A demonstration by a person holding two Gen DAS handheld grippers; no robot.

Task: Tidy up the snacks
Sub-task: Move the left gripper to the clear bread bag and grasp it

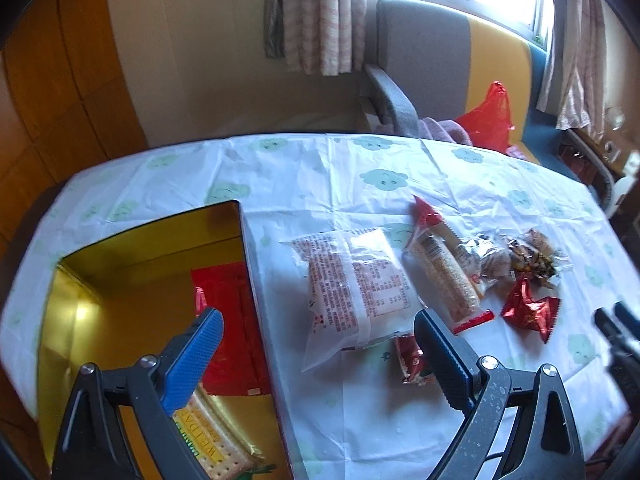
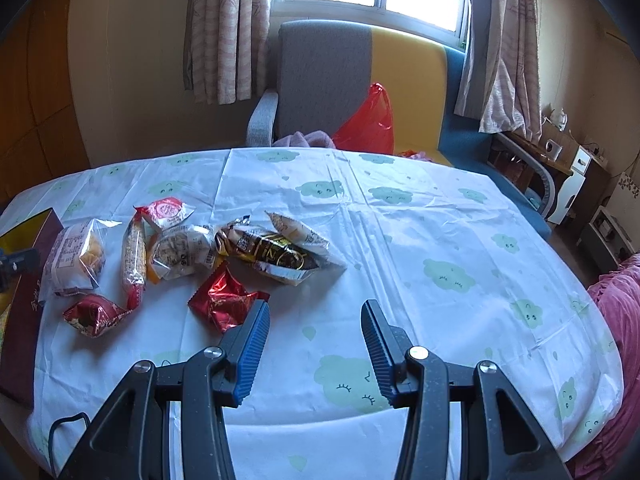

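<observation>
A gold-lined box (image 1: 132, 256) stands at the table's left; a red packet (image 1: 236, 320) and a cracker pack (image 1: 216, 444) lie inside it. My left gripper (image 1: 316, 324) is open and empty, straddling the box's right wall. Right of the box lie a white printed packet (image 1: 352, 288), a long sesame bar (image 1: 444, 272) and a red foil snack (image 1: 530, 312). My right gripper (image 2: 314, 312) is open and empty above the cloth, just right of the red foil snack (image 2: 224, 300). The snack pile, with a dark cake packet (image 2: 276, 256), lies ahead to its left.
The table wears a white cloth with green clouds (image 2: 440, 240). A grey and yellow sofa (image 2: 360, 76) with a red plastic bag (image 2: 368, 124) stands behind the table. A pink blanket (image 2: 620, 312) lies off the right edge.
</observation>
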